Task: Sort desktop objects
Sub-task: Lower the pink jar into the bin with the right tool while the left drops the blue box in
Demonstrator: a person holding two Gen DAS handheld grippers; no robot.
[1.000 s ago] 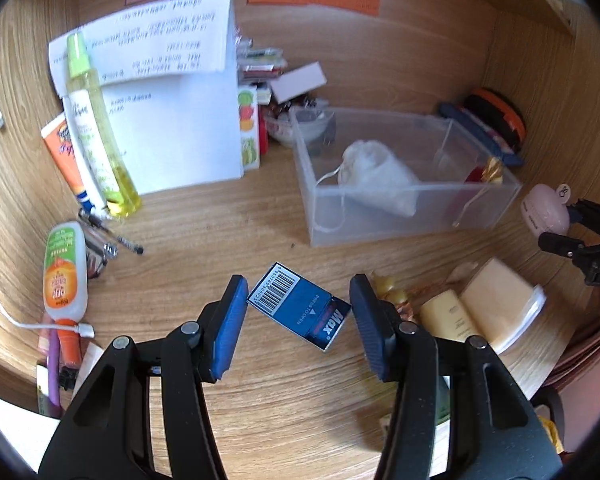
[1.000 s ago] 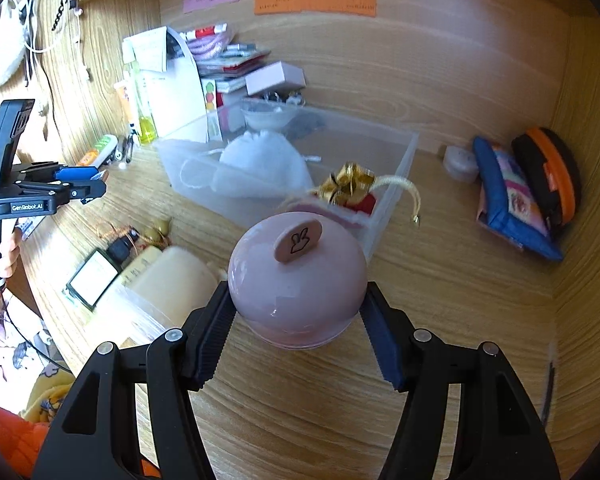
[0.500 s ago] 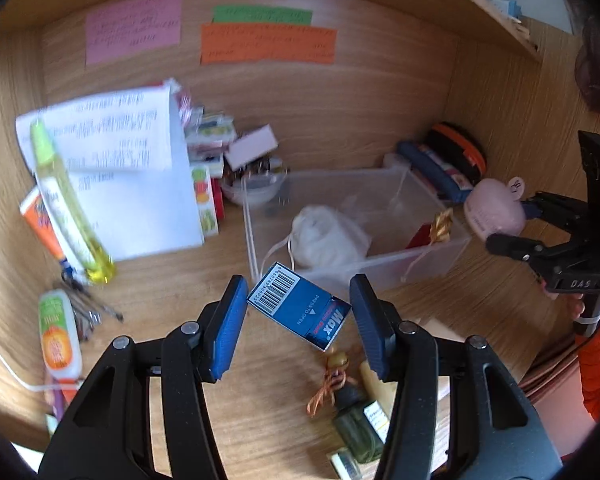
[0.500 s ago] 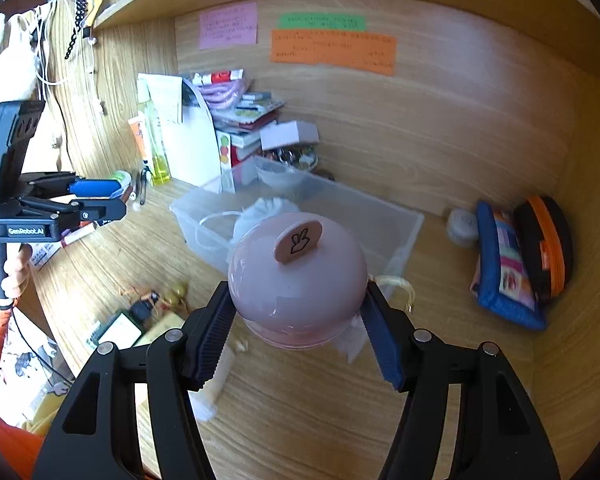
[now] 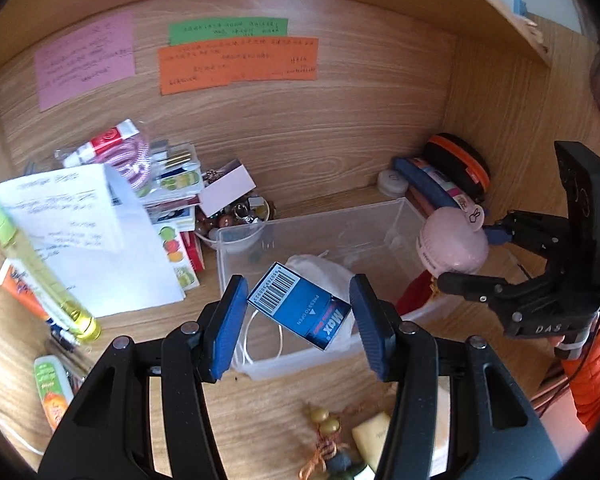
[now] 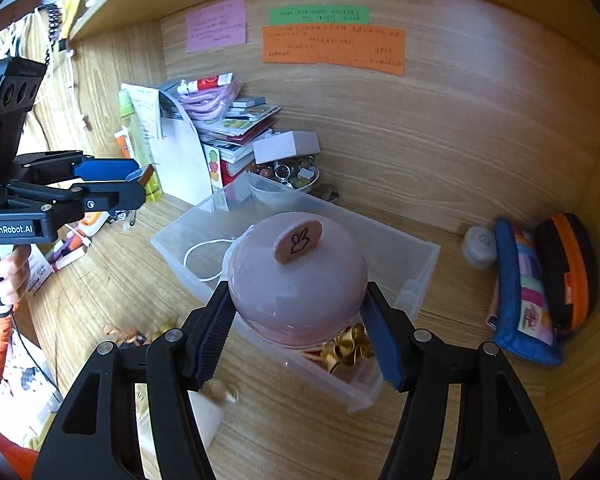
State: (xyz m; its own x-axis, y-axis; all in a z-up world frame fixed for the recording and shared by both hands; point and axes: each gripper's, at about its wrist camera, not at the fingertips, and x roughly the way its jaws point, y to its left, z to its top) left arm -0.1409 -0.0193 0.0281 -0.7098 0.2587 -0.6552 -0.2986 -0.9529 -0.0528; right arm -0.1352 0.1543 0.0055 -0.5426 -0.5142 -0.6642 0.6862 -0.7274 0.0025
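My left gripper [image 5: 296, 320] is shut on a small blue "Max" box [image 5: 300, 310] with a barcode, held tilted above the near end of a clear plastic bin [image 5: 312, 218]. A white drawstring pouch [image 5: 320, 270] lies in that bin. My right gripper [image 6: 298, 320] is shut on a pink dome-shaped object [image 6: 296, 280] with a rabbit tag on top. It hangs over the bin's [image 6: 380, 226] front corner, above a gold ribbon [image 6: 348, 346]. Each gripper shows in the other's view: the right gripper [image 5: 468, 258] with the pink object [image 5: 452, 246], and the left gripper [image 6: 138, 182].
Papers [image 5: 80, 240], a yellow bottle [image 5: 40, 276] and tubes crowd the left. A bowl of beads [image 5: 236, 220] stands behind the bin. Pouches [image 6: 540, 284] lean in the right corner. A bead charm [image 5: 324, 420] and cream items lie in front. A shelf hangs overhead.
Both grippers have risen and moved in over the bin, each keeping its object. The desk front has dropped out of the lower views and the back wall's notes have come in.
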